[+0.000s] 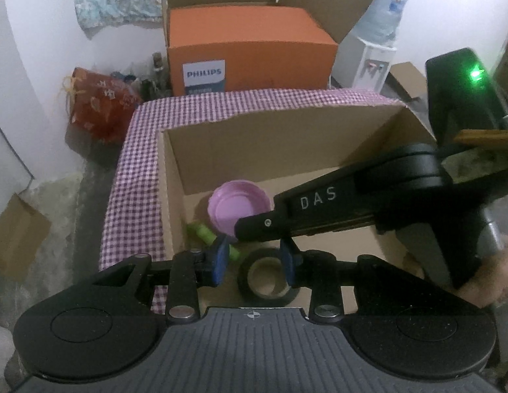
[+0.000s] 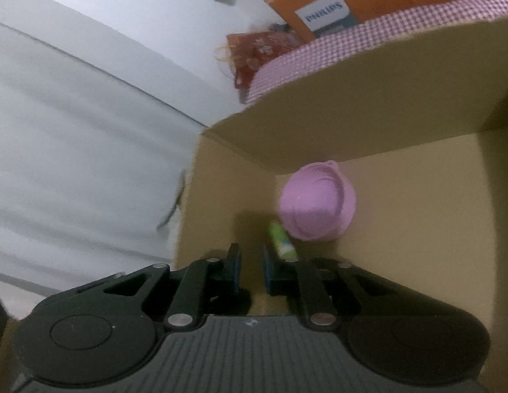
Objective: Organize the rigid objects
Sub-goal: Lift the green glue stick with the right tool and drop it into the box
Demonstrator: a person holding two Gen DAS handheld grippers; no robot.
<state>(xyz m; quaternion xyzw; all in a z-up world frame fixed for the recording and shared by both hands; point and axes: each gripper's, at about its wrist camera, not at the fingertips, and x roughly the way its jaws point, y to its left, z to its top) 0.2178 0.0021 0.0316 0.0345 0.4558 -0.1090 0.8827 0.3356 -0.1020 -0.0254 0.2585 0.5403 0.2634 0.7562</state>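
Left wrist view: my left hand-held gripper (image 1: pixel 254 260) hangs with fingers apart just above the tape roll (image 1: pixel 267 276) at the cardboard box (image 1: pixel 254 137) floor's near edge. The green tube (image 1: pixel 209 235), long axis slanting leftward and away, lies beside the pink lid (image 1: pixel 237 208).

Right wrist view: my right hand-held gripper (image 2: pixel 252 270), fingers narrowly apart and empty, is nearer the green tube (image 2: pixel 281 240). Walls crowd close.
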